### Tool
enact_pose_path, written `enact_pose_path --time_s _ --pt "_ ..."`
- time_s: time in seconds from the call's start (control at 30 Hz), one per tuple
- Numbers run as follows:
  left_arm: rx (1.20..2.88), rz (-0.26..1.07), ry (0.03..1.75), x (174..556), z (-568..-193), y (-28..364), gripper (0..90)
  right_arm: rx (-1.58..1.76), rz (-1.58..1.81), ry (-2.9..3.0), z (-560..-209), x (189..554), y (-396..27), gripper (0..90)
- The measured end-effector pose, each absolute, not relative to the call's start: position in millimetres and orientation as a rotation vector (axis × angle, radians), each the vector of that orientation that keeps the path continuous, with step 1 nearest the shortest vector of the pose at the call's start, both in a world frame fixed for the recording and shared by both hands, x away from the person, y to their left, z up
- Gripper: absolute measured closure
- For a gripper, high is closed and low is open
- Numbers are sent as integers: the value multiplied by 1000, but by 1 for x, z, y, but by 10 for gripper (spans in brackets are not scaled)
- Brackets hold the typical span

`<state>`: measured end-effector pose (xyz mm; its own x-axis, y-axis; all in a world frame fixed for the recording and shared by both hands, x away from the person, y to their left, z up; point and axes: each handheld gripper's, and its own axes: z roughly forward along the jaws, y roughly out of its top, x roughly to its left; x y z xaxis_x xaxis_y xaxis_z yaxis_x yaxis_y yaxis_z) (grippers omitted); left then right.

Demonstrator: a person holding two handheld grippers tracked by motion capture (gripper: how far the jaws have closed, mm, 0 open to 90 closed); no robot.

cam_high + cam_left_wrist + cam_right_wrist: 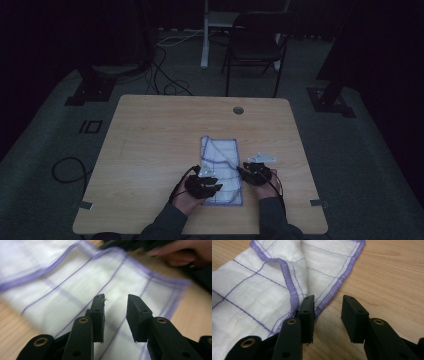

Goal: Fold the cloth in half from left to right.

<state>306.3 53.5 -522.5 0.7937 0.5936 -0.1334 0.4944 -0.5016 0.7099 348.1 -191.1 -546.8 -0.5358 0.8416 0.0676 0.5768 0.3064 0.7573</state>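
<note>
**Both grippers open at the near end of a folded cloth**

A white cloth with purple edging and a thin purple grid lies on the wooden table, right of the middle and toward the near edge, its long side running from near to far. A fold shows across it, with one layer lying over another.

The left gripper is at the cloth's near left part. In the left gripper view its jaws stand apart above the cloth, with nothing between them; that picture is blurred.

The right gripper is just beside the cloth's right edge. In the right gripper view its jaws are apart, one at the purple hem and the other over bare wood. Nothing is clamped.

A black chair stands on the floor beyond the table's far edge.
</note>
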Motion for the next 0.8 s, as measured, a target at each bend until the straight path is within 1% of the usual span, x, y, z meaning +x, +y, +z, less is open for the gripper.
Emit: enact_pose_path --time_s 0.27,0.4,0.43,0.8 --pt "2177 210 880 303 -534 77 680 1283 1086 2239 -546 349 -192 630" --pt "2199 244 873 300 -535 82 767 1291 1076 2228 -545 350 -191 635" --pt "2195 244 874 300 -535 82 773 1283 1080 2222 -544 350 -191 635" --pt "2180 249 872 298 -538 90 776 1168 1182 2201 -526 349 -176 639"
